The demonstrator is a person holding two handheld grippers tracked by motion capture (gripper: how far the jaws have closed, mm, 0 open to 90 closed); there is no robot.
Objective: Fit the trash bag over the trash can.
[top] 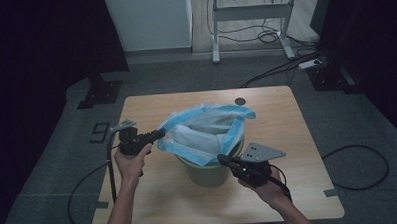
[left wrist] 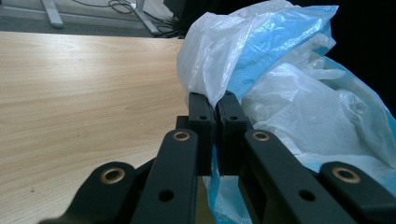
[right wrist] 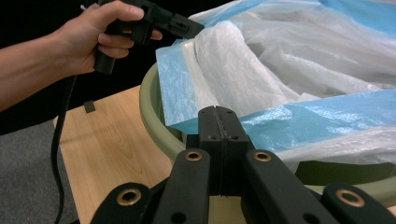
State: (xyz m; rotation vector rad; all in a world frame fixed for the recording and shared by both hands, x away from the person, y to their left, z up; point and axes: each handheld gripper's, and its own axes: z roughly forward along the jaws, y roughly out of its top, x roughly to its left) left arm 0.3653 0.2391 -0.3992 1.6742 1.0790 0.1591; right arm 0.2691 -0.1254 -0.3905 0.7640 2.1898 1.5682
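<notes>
A pale green bin [top: 208, 175] stands mid-table with a blue and white plastic bag [top: 207, 129] draped in and over it. In the high view my left gripper [top: 160, 135] is at the bag's left edge. In the left gripper view its jaws [left wrist: 217, 100] are shut, with white film of the bag [left wrist: 280, 93] pinched between the tips. My right gripper [top: 221, 159] is at the bin's near rim. Its jaws [right wrist: 218, 112] are shut at the bag's blue hem [right wrist: 303, 116], which runs off to both sides of the tips above the bin rim [right wrist: 154, 116]. The left gripper [right wrist: 195, 27] also appears there, held in a hand.
The wooden table [top: 151, 108] has bare surface around the bin. A small dark disc [top: 240, 101] lies near its far edge. Cables trail from both grippers off the near side. Beyond the table stand a white desk frame [top: 250, 12], floor cables and black stands.
</notes>
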